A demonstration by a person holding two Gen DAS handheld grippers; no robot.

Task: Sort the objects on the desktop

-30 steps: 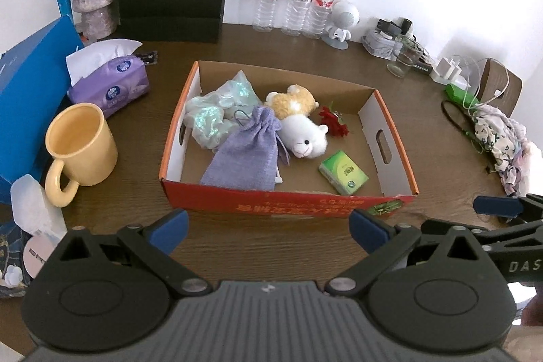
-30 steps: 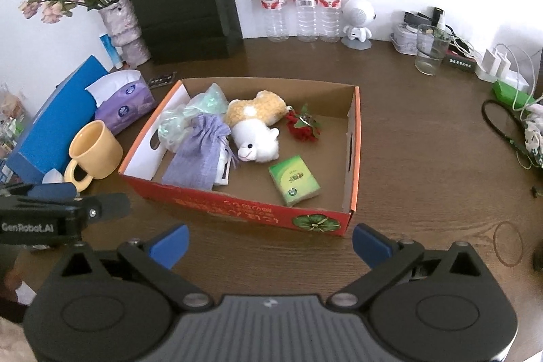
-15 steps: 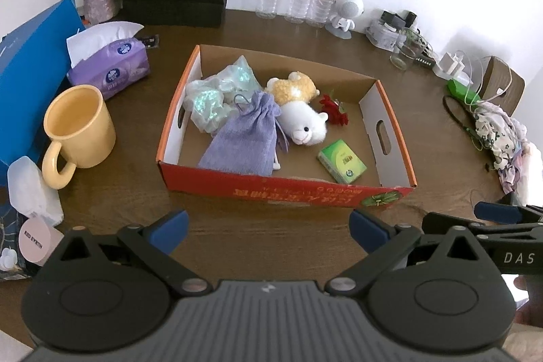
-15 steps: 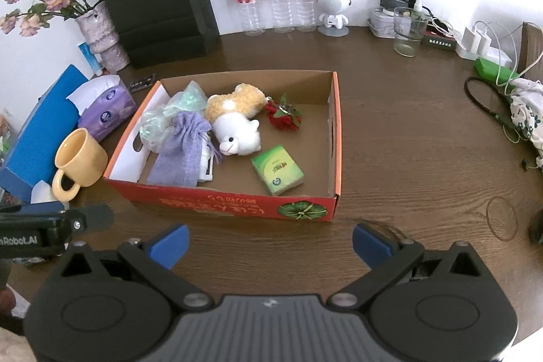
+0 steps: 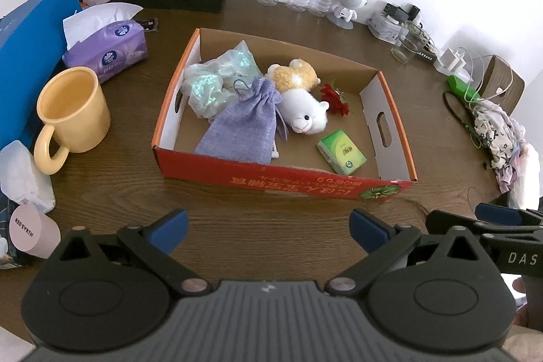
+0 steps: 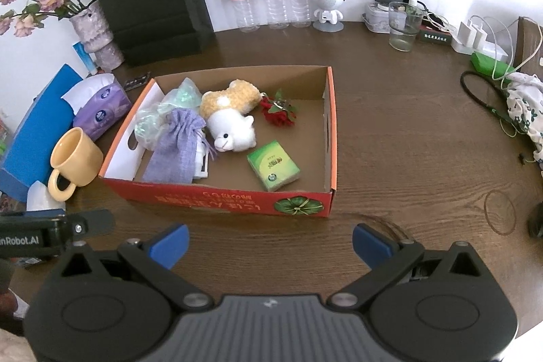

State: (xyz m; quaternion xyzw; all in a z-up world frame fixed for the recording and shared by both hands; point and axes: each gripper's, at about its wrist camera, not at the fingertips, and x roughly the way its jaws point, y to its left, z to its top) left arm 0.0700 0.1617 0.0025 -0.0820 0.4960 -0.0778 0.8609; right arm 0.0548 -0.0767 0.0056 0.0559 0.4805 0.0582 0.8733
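- My left gripper (image 5: 268, 226) hangs just in front of the box (image 5: 383, 138), fingers spread wide, nothing between them.
- My right gripper (image 6: 269, 241) sits likewise before the box's front wall, fingers apart and empty.
- Inside the box I see a purple pouch (image 5: 242, 128) at the front left, a white plush toy (image 5: 303, 114) in the middle, and a green packet (image 5: 341, 151) toward the front right.
- A red flower (image 6: 278, 112) lies behind the packet, near the box's back wall.
- A shiny plastic bag (image 5: 212, 80) fills the box's back left corner.
- Left of the box on the worktop (image 6: 407, 124) stand a yellow mug (image 5: 71, 114) and a purple tissue pack (image 5: 108, 50).
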